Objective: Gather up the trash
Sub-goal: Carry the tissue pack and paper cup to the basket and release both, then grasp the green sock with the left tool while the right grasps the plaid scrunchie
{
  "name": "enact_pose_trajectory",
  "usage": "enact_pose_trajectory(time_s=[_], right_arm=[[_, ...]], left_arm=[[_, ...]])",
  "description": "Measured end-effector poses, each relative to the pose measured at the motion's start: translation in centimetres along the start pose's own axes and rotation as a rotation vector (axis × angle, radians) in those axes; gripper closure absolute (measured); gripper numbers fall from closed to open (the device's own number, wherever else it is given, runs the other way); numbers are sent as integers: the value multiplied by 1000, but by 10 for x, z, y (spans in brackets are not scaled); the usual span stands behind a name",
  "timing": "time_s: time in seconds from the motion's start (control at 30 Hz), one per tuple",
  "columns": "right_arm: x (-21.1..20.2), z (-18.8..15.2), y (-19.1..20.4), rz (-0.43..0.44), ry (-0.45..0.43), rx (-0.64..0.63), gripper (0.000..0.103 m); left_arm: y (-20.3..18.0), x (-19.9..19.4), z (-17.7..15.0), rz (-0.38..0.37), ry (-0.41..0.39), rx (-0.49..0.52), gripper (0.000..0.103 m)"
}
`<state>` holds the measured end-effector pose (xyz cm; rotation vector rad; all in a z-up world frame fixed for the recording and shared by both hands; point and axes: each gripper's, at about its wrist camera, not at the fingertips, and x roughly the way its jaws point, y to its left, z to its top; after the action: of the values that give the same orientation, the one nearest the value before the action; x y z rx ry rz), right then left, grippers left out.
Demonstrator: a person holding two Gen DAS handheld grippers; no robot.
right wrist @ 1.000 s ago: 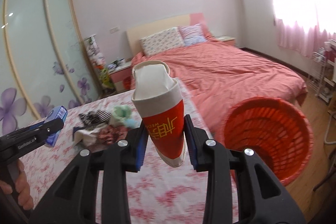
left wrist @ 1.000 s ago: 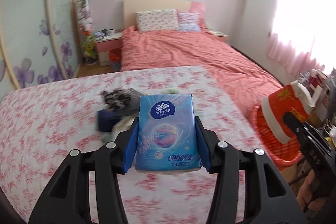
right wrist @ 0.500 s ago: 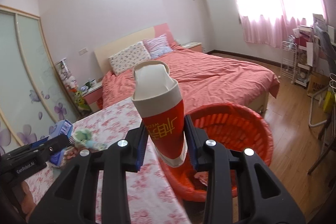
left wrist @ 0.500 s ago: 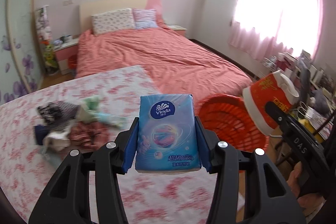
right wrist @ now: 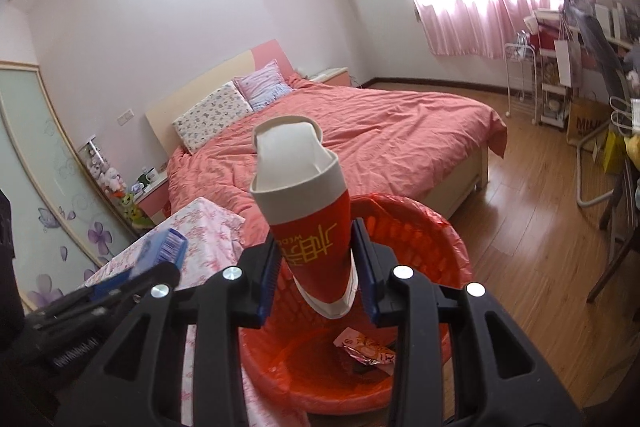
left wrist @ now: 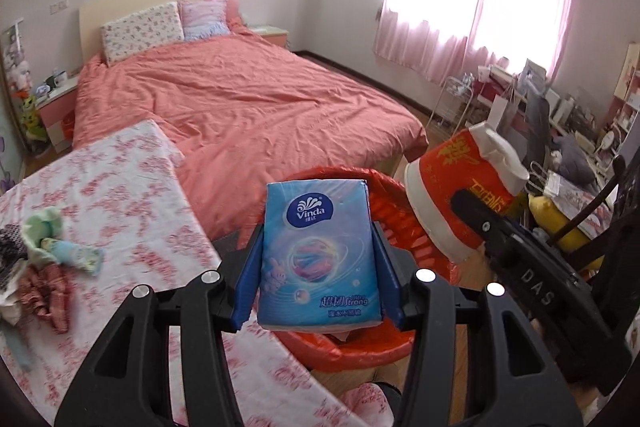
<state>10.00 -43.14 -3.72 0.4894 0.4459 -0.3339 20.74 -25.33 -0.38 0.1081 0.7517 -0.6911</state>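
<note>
On the far left of my left view a small heap of clothes [left wrist: 44,259] lies on the desk [left wrist: 132,195] with its floral cloth. My left hand-held gripper [left wrist: 318,263] grips a blue tissue pack [left wrist: 318,251] by its two long sides, the blue pads pressed flat against it, jaws about half spread. The pack hangs over the near rim of the red bin [left wrist: 360,351], which stands on the floor just right of the desk. Beyond the bin lies the bed [left wrist: 240,107] with its pink cover. To the right, my right hand-held gripper [right wrist: 318,267] clamps a red paper cup [right wrist: 308,227], mouth crushed, above the bin [right wrist: 440,231]; jaws are fairly narrow. A crumpled wrapper [right wrist: 366,347] lies in the bin's bottom. Far right is wooden floor [right wrist: 540,247].
</note>
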Motion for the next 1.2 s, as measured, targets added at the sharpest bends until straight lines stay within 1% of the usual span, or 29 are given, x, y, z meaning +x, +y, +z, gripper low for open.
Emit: enact_pose_trajectory(time_s=[0.03,0.1,0.13,0.17,0.2,0.37,0.47,0.57,0.67,0.73,0.87,0.97,1.03,1.2], right_arm=[[5,1,-4,0,6,7,65],[19,2,-12,9,31,31,63],[24,1,-15,10,41,43,56],[31,0,-19,7,50,51,49],[34,-2,-20,4,52,50,46],[39,-13,-18,-24,55,16,39],[36,-18,-11,-39,50,-2,37],[31,-21,-1,-49,44,-34,34],[27,-21,11,-51,36,-66,32],[24,-26,23,-45,39,-96,31],[22,-36,50,-22,60,-145,30],[20,-45,69,-6,70,-181,30],[21,-52,85,12,84,-210,30],[27,-74,121,54,128,-271,30]], left_arm=[[-1,5,-1,3,10,0,51],[-2,16,-4,21,37,-1,46],[0,20,-6,32,51,-4,44],[1,24,-7,44,62,-10,40],[5,26,-9,55,74,-21,35],[21,20,-17,114,86,-51,32],[34,7,-24,184,74,-50,30],[48,-6,-31,239,62,-60,29],[67,-26,-43,309,47,-70,29],[79,-37,-47,338,37,-86,25],[108,-63,-62,406,19,-122,25],[132,-84,-75,467,4,-159,24],[155,-100,-88,510,1,-207,24],[202,-125,-115,604,3,-294,24]])
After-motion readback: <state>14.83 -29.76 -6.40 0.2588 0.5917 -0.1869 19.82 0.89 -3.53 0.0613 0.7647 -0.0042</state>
